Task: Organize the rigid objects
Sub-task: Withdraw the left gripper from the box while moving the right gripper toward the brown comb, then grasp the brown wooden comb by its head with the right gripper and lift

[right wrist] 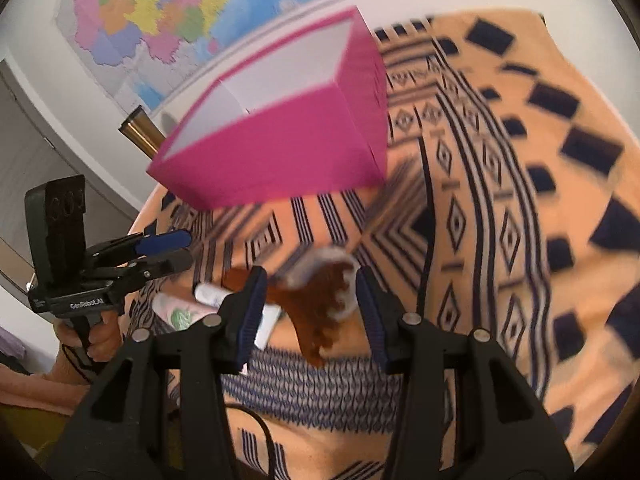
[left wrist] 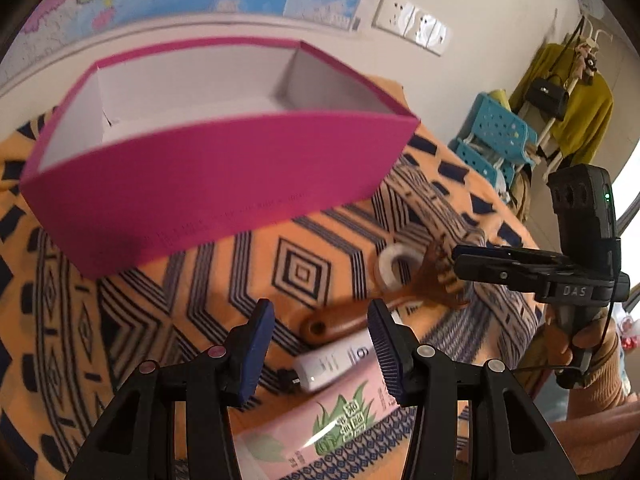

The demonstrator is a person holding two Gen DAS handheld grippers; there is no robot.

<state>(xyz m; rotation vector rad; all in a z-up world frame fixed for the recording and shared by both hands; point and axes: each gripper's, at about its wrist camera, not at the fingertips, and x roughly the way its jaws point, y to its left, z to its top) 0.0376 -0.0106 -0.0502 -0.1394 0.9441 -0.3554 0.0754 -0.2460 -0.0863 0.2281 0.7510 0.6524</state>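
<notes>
An open pink box (left wrist: pixel 208 168) with a white inside stands on the orange patterned cloth; it also shows in the right wrist view (right wrist: pixel 280 152). A brown comb (left wrist: pixel 400 296) lies by a roll of white tape (left wrist: pixel 394 264), a white tube (left wrist: pixel 336 364) and a pink pack (left wrist: pixel 320 428). My left gripper (left wrist: pixel 320 352) is open and empty, just above the tube. My right gripper (right wrist: pixel 310 312) is open and empty, with the comb (right wrist: pixel 316 304) and tape (right wrist: pixel 332 260) between its fingers. The right gripper also shows in the left wrist view (left wrist: pixel 464 260).
The patterned cloth (right wrist: pixel 500 200) covers the table. A map (right wrist: pixel 160 12) hangs on the wall behind the box. A brass cylinder (right wrist: pixel 140 132) stands left of the box. A blue rack (left wrist: pixel 496 136) and hanging clothes (left wrist: pixel 576 112) are at the far right.
</notes>
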